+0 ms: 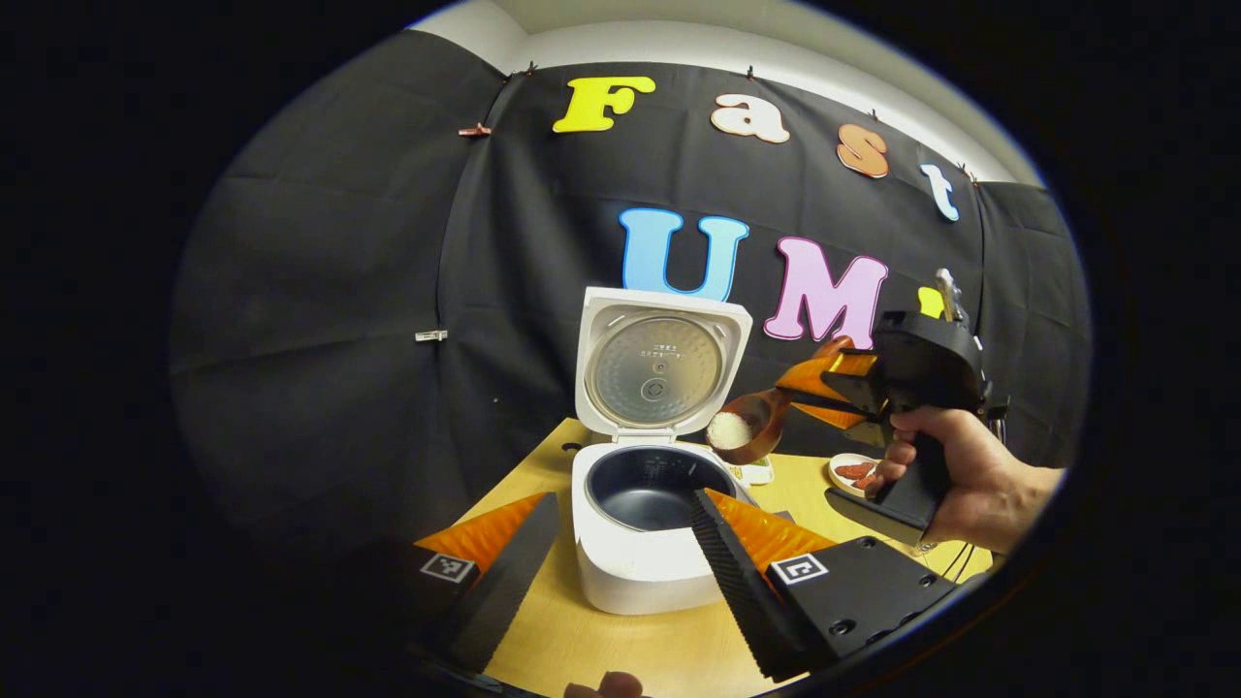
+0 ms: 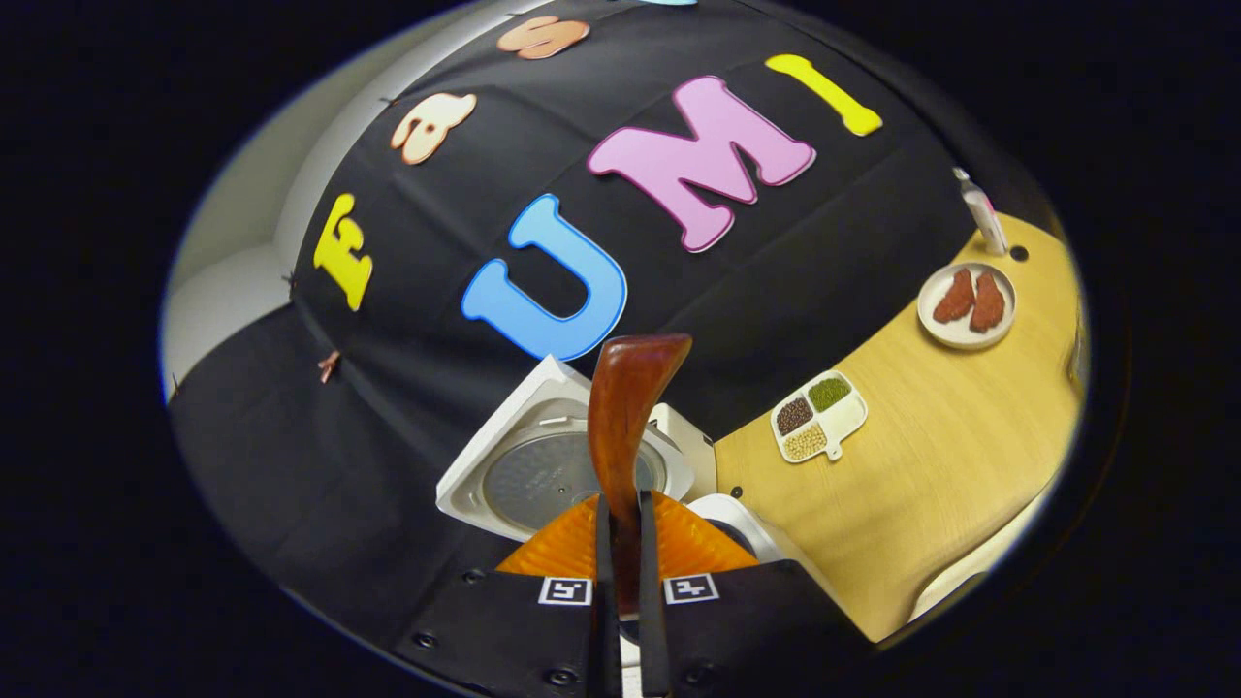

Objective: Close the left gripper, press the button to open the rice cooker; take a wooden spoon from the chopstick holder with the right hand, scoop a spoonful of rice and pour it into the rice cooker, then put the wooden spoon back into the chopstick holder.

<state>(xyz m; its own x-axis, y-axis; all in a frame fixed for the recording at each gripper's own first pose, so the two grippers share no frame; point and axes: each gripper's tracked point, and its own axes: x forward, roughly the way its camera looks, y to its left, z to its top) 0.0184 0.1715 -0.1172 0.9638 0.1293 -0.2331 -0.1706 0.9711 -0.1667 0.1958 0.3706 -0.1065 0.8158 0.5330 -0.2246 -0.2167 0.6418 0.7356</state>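
I hold the wooden spoon [image 1: 751,424] clamped in my right gripper [image 2: 620,543], its bowl of rice kept level just over the rim of the open rice cooker [image 1: 645,528] — ready to tip; my left gripper [image 1: 620,543] hangs back unclenched, out of the way.

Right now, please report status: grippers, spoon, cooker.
Left gripper open, low before open rice cooker. Right gripper shut on wooden spoon, rice loaded, beside the pot rim. Nothing blocking.
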